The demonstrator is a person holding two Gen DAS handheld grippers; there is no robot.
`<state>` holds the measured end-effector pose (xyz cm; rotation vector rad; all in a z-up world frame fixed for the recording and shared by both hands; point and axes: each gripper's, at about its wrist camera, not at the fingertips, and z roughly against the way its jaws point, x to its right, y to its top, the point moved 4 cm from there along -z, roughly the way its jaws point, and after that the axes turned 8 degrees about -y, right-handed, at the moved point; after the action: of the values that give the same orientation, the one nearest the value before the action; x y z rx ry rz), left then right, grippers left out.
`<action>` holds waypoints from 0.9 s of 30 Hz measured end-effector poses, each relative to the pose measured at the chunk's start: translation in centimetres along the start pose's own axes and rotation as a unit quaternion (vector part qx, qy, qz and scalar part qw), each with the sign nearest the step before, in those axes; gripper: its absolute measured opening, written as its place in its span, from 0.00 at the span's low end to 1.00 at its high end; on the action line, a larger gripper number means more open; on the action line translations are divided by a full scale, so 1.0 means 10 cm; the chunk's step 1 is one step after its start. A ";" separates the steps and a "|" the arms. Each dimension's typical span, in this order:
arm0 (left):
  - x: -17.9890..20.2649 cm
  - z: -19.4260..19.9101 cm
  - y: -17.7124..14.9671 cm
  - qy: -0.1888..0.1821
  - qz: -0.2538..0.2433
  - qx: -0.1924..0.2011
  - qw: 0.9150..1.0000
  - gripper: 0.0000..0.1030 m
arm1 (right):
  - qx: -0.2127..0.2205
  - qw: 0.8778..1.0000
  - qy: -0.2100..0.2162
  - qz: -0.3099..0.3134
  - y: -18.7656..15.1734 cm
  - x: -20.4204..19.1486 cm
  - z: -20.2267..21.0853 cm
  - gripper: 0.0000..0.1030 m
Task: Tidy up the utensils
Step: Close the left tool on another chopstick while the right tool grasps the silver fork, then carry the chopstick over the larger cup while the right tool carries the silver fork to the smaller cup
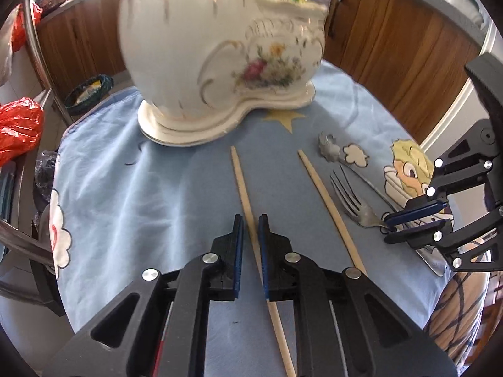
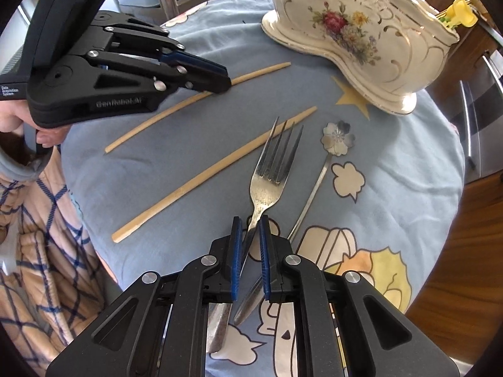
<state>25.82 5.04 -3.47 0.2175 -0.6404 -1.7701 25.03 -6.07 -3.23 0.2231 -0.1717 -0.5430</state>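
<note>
Two wooden chopsticks, a steel fork and a flower-headed spoon lie on a blue cartoon tablecloth. My left gripper straddles the left chopstick, its jaws narrowly apart on either side of it; it also shows in the right wrist view. The second chopstick lies to its right. My right gripper straddles the fork's handle, jaws close but with a gap. The fork points away, and the spoon lies right of it. A white floral ceramic holder stands at the far side.
The round table's edge curves close on the right, with wooden cabinets beyond. Red plastic bags and a metal rack stand left. A person's checked sleeve is at the near left.
</note>
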 end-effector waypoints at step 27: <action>-0.21 0.41 -0.03 -0.025 -0.024 -0.065 0.997 0.04 | 0.112 0.987 0.085 -0.079 -0.04 0.37 0.52 0.06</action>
<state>24.30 8.35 -0.60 0.0996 -0.5576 -1.8608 26.85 -9.21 2.07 0.5041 -0.0494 -0.6598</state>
